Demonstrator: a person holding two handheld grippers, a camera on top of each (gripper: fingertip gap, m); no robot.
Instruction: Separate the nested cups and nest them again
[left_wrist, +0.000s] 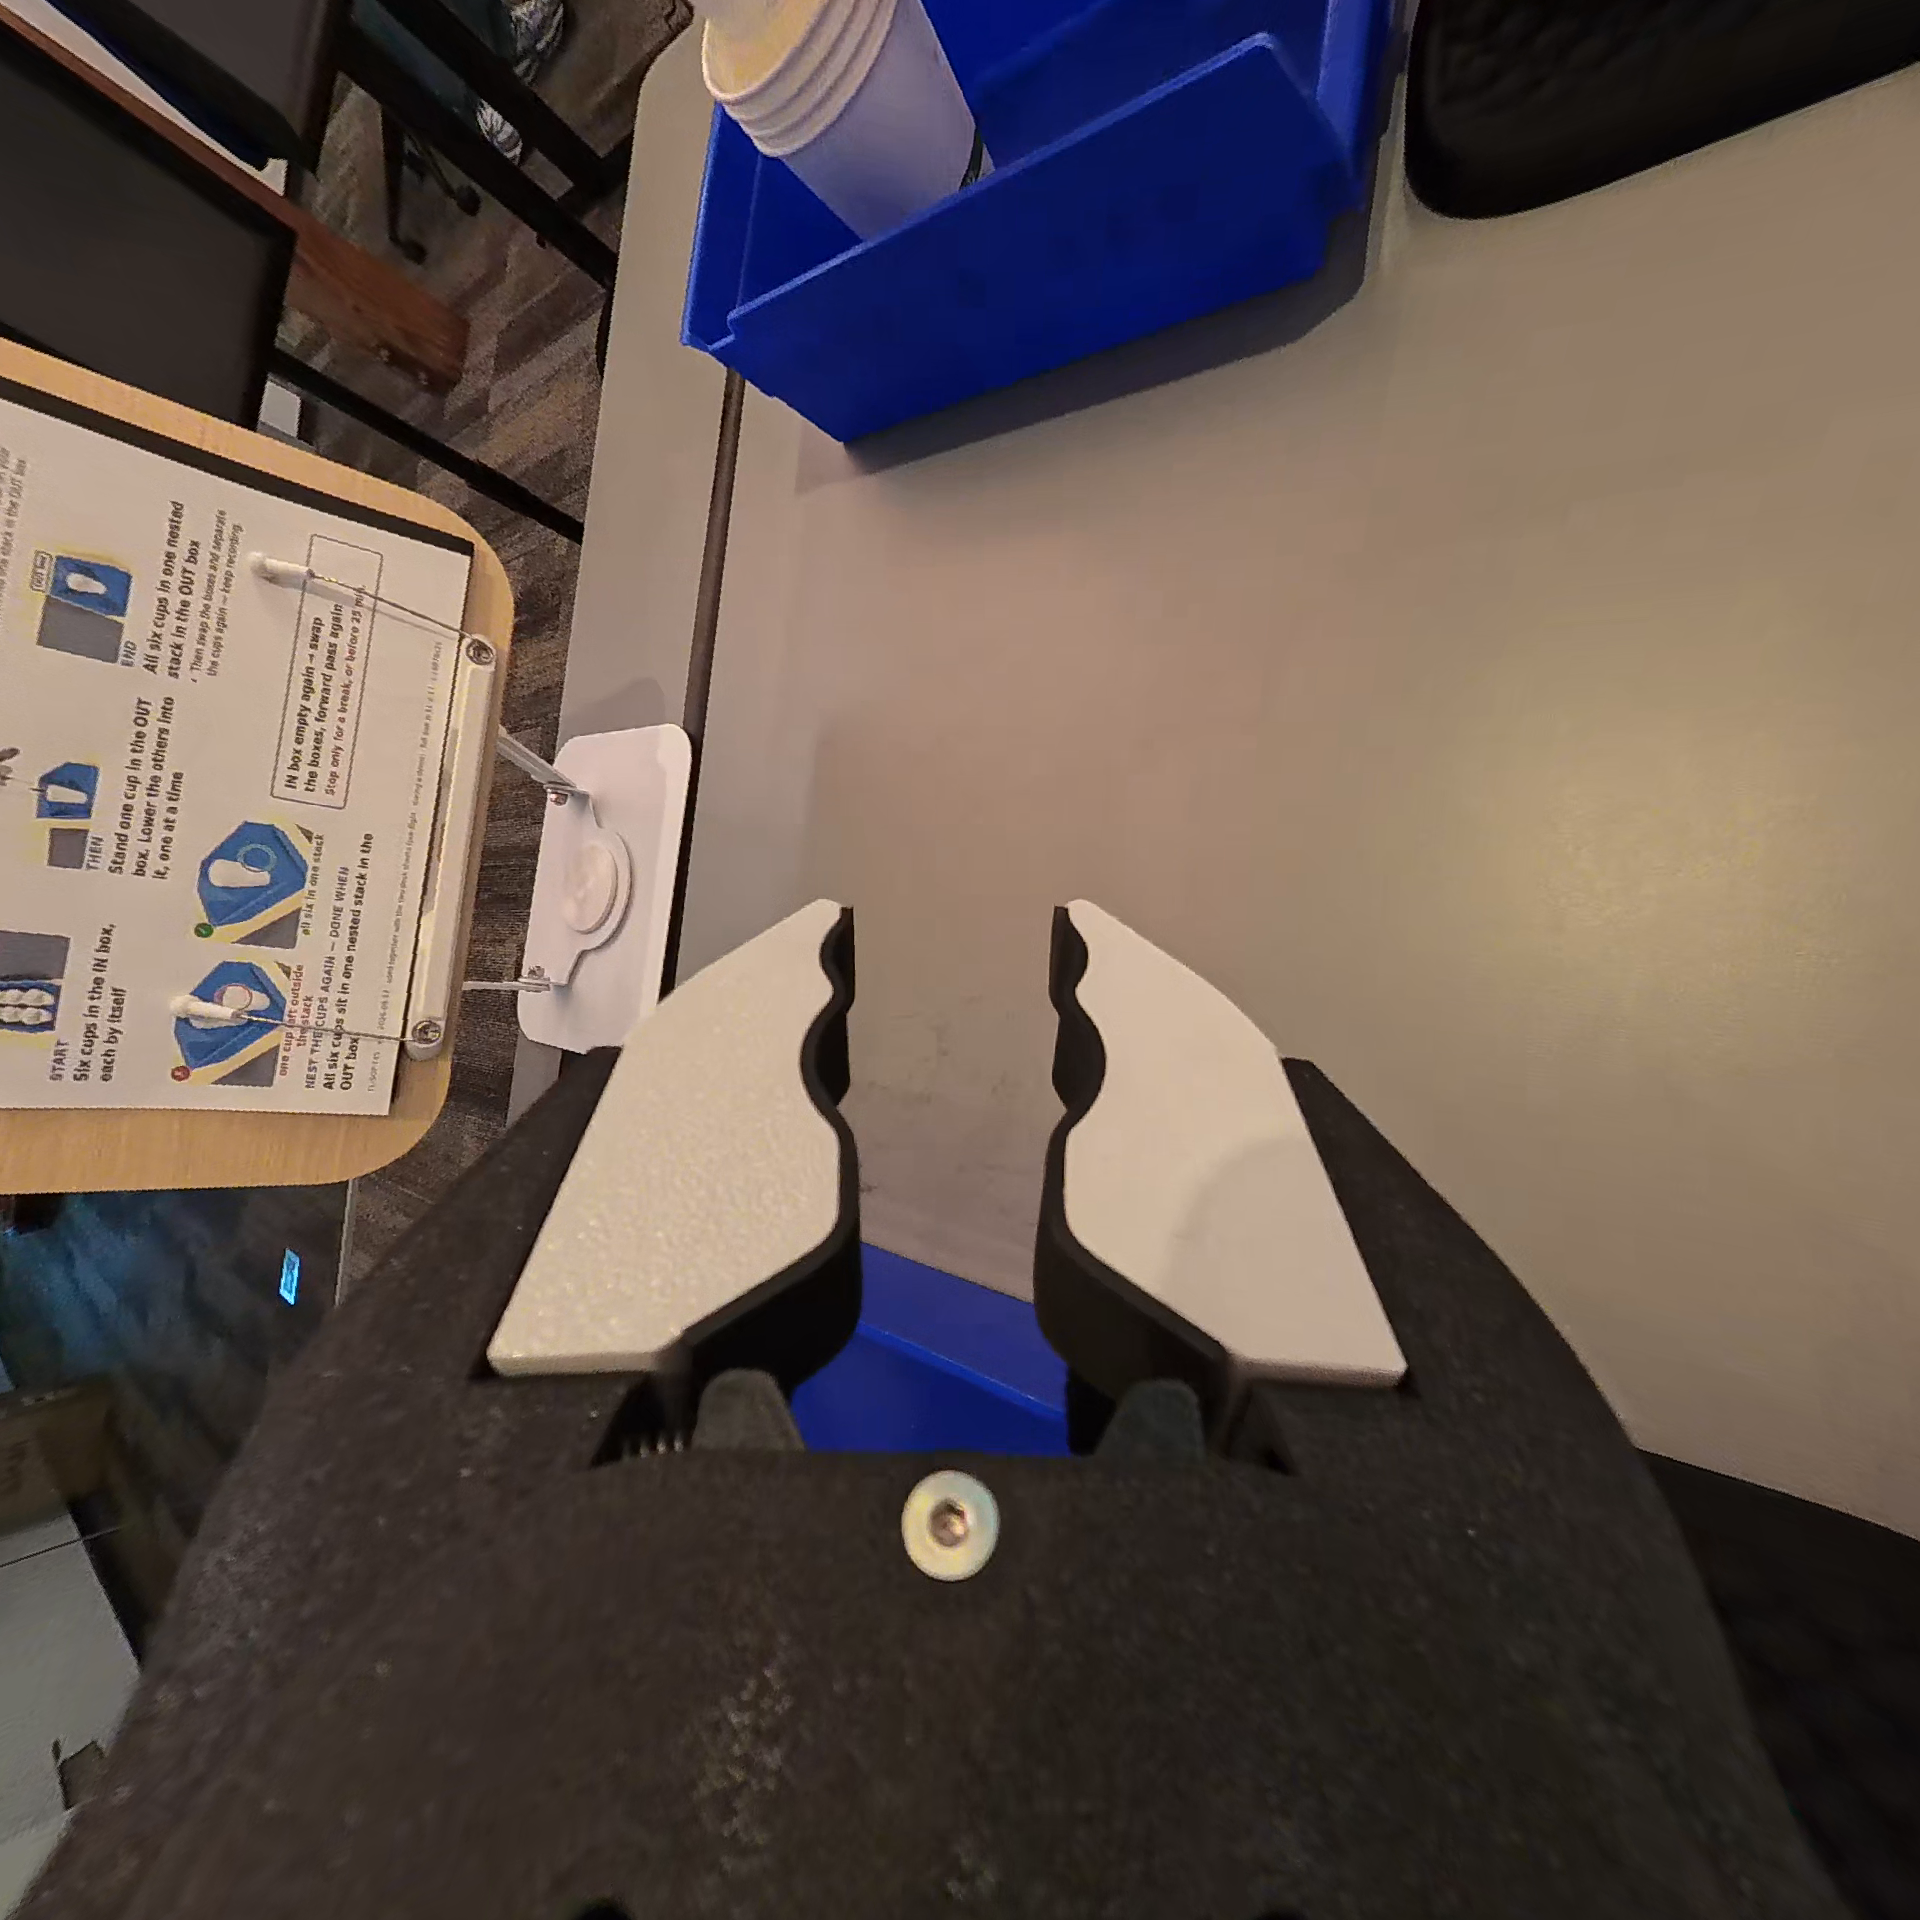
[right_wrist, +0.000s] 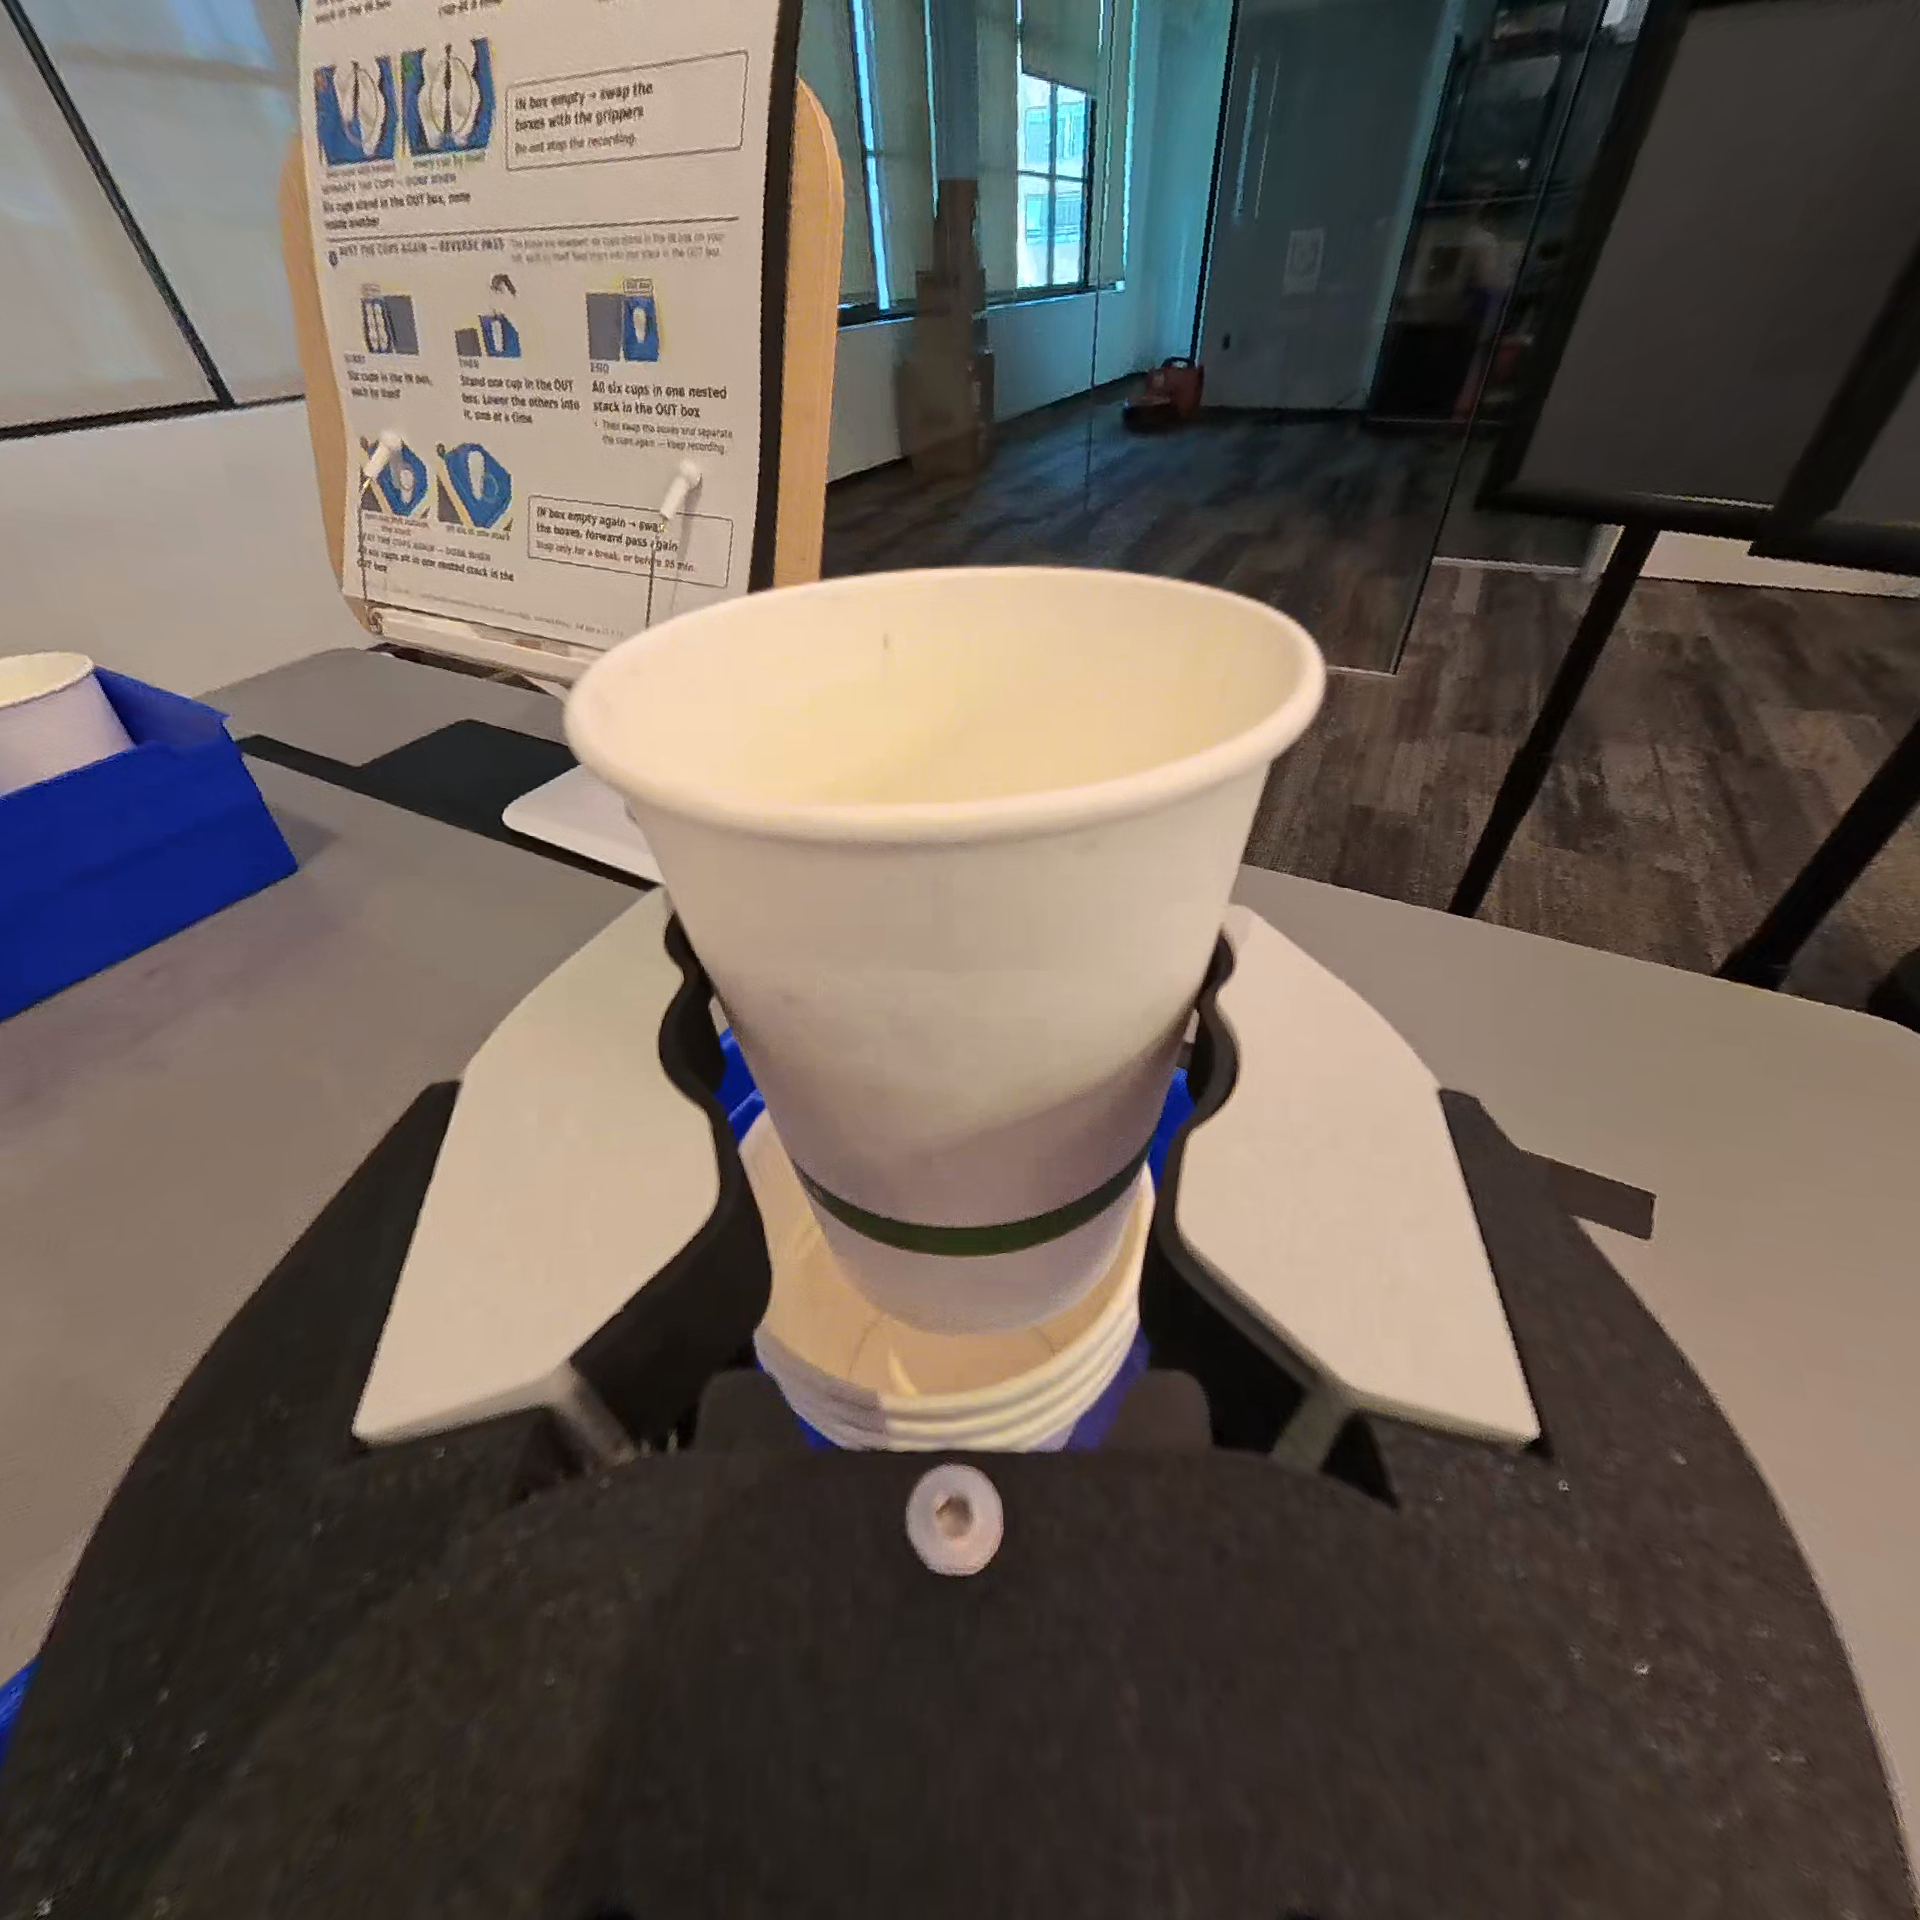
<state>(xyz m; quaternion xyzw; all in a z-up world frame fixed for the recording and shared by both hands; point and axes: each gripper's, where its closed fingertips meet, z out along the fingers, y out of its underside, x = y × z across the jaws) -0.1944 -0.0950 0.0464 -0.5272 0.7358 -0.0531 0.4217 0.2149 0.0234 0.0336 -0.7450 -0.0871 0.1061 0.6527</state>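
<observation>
While the left tool (left_wrist: 951, 961) gapes empty, a cup (right_wrist: 951, 935) is gripped by the right tool (right_wrist: 945, 997) above the stack (right_wrist: 966, 1392), most cups seemingly nested.

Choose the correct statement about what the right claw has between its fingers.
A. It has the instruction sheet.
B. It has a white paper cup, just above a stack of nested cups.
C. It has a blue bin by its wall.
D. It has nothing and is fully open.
B: in the right wrist view, the right claw grips a white paper cup whose base sits over the stack of nested cups.
</observation>
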